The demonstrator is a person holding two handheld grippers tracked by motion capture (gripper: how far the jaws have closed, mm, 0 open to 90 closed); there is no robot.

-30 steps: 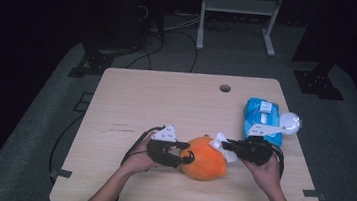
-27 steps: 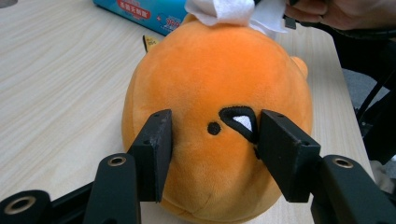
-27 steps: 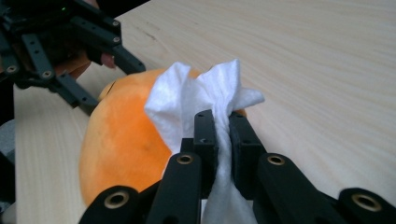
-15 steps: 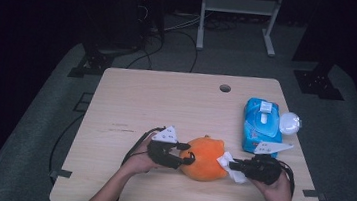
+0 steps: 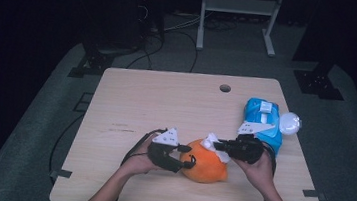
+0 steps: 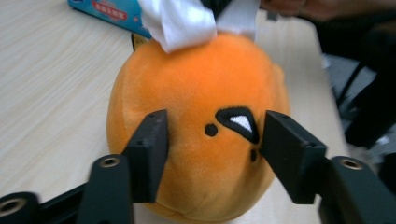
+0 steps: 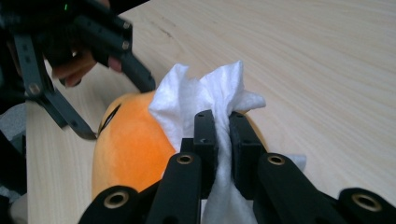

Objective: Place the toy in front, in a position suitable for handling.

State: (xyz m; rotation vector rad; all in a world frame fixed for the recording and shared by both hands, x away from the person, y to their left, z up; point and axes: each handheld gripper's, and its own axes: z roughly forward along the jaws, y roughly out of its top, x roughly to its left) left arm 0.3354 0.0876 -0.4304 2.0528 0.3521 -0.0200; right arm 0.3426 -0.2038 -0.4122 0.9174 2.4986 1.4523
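An orange plush toy (image 5: 205,164) with a stitched face (image 6: 210,93) lies on the wooden table near the front edge. My left gripper (image 5: 187,161) reaches it from the left. Its jaws (image 6: 212,140) have just been opening and now straddle the face without visibly pinching it. My right gripper (image 5: 214,145) comes in from the right, shut (image 7: 223,126) on a crumpled white tissue (image 7: 210,88). The tissue (image 6: 182,21) rests against the top of the plush (image 7: 130,144).
A blue tissue pack (image 5: 264,122) lies at the table's right side, just behind my right hand, with a white round object (image 5: 289,123) beside it. A cable hole (image 5: 225,88) sits near the far edge. The table's left and far parts are bare wood (image 5: 156,103).
My right gripper has carried the tissue from the plush's lower right side up onto its top. The left hand and the plush have stayed in place.
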